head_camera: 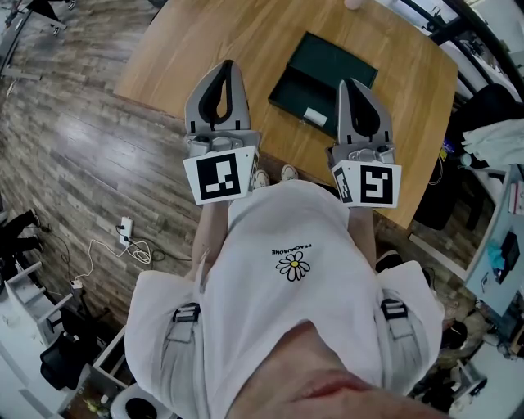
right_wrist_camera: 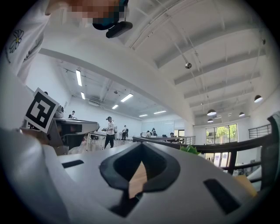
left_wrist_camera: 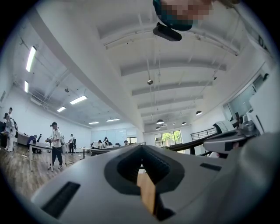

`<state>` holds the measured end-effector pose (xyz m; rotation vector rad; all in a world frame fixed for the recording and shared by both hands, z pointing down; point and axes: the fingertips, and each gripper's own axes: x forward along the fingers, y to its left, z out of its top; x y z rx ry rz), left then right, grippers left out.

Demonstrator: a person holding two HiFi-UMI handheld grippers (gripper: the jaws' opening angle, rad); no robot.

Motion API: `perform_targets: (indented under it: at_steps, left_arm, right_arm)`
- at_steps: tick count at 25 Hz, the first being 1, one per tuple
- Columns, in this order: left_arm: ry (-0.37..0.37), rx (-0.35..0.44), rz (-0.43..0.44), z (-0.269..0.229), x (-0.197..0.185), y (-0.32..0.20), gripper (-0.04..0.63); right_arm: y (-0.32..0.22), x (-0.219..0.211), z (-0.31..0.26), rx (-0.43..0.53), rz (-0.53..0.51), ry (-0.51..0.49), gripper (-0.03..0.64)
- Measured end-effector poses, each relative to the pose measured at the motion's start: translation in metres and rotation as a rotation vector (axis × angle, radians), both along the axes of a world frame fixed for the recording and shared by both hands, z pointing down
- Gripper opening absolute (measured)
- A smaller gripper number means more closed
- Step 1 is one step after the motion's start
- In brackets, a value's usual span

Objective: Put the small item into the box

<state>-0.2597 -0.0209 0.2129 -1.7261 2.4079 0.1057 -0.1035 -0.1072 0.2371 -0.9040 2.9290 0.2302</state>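
- L gripper (head_camera: 227, 65): jaws clenched, tips meeting, nothing between them. In the left gripper view only a sliver of wood shows through the gap behind the closed tips.
- R gripper (head_camera: 346, 83): jaws also pressed together and empty. The right gripper view shows the same: tips closed, a wood sliver behind them.
- Both are held side by side in front of the person's chest, well apart, tips over the table (head_camera: 172, 49), each pointing roughly level and away from the body.
- Marker cubes: 1 on the back of each gripper, L (head_camera: 221, 176) and R (head_camera: 368, 184), just above the white shirt (head_camera: 286, 286) with a daisy print.
- Box (head_camera: 327, 69): dark green, flat, open, lying at an angle on the table. It's between the 2 grippers' tips and a bit beyond them, nearer the R one. Neither gripper touches it.
- Small item (head_camera: 314, 116): white, lies at the box's near edge and looks to be inside it. Can't tell if it rests on the rim. It's just L of the R gripper, not touching it.
- Table is light wood w/ rounded corners. A pale obj at its far edge (head_camera: 354, 3) is cut off by the frame, so no ID.
- Floor (head_camera: 65, 147): wood planks. A power strip w/ white cable (head_camera: 125, 229) lies L of the person, and 2 shoe toes (head_camera: 274, 174) show under the table edge.
- Background, gripper views: big open room, strip lights on the ceiling, several people (left_wrist_camera: 56, 144) standing far off by desks.
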Motion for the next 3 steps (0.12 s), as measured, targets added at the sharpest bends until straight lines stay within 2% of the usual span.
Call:
perform_targets:
  at_steps: [3]
  left_arm:
    - [0.000, 0.000, 0.004, 0.0011, -0.0002, -0.0014, 0.015]
  right_arm:
    - [-0.0008, -0.0016, 0.0018, 0.000, -0.002, 0.004, 0.006]
